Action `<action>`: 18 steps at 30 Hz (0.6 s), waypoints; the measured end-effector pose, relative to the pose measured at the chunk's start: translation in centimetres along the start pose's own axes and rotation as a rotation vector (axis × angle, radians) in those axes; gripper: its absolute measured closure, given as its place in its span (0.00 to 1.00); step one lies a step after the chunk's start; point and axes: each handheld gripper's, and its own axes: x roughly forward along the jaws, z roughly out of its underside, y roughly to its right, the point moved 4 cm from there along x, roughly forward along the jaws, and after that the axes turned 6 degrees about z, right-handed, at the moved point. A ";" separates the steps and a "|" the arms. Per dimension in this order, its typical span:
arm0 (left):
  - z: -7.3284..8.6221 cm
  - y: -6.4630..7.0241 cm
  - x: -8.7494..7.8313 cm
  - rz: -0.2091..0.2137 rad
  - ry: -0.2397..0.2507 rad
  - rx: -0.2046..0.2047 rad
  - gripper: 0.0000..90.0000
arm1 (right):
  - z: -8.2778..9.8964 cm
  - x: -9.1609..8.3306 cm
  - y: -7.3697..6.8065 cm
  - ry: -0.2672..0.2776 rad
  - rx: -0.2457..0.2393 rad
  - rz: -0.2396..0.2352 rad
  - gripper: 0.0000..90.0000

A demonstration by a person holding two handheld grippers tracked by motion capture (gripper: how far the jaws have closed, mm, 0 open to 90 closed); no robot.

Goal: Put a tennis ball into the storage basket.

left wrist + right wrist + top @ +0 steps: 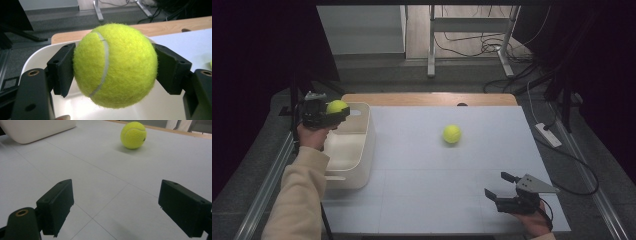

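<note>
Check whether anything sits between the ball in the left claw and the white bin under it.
Nothing visible does. The left claw is shut on a tennis ball above the far end of the white bin, whose inside looks bare below the ball. The second tennis ball lies apart on the table.

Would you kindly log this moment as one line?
left gripper: shut on held tennis ball over white bin | right gripper: open, empty | second tennis ball: on table

fuzzy felt tennis ball (115, 65), smooth glossy plastic bin (357, 150), matt table (437, 190).
</note>
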 end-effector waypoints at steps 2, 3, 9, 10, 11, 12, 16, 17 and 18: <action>0.1 0.0 0.3 0.002 -0.018 0.002 0.29 | 0.0 0.0 0.1 -0.001 0.001 0.000 0.14; 0.2 0.0 0.3 0.003 -0.024 0.004 0.29 | 0.0 0.0 0.0 0.001 0.003 -0.001 0.14; 0.2 0.0 0.4 0.005 -0.035 0.010 0.29 | 0.0 0.0 0.0 0.000 0.002 -0.002 0.14; 0.2 0.0 0.4 0.004 -0.036 0.010 0.29 | 0.0 0.0 0.0 0.001 0.002 -0.002 0.14; 0.2 0.0 0.4 0.004 -0.036 0.010 0.29 | 0.0 0.0 0.0 0.000 0.002 -0.002 0.14; 0.2 0.0 0.4 0.002 -0.036 0.010 0.29 | 0.0 0.0 0.0 0.000 0.002 -0.002 0.14; 0.2 0.0 0.4 0.001 -0.035 0.012 0.29 | 0.0 0.0 0.0 0.000 0.002 -0.002 0.14; 0.2 0.0 0.4 0.000 -0.035 0.013 0.29 | 0.0 0.0 0.0 -0.001 0.001 0.000 0.14; 0.2 0.0 0.4 0.000 -0.035 0.013 0.28 | 0.0 0.0 0.0 -0.002 0.002 -0.001 0.14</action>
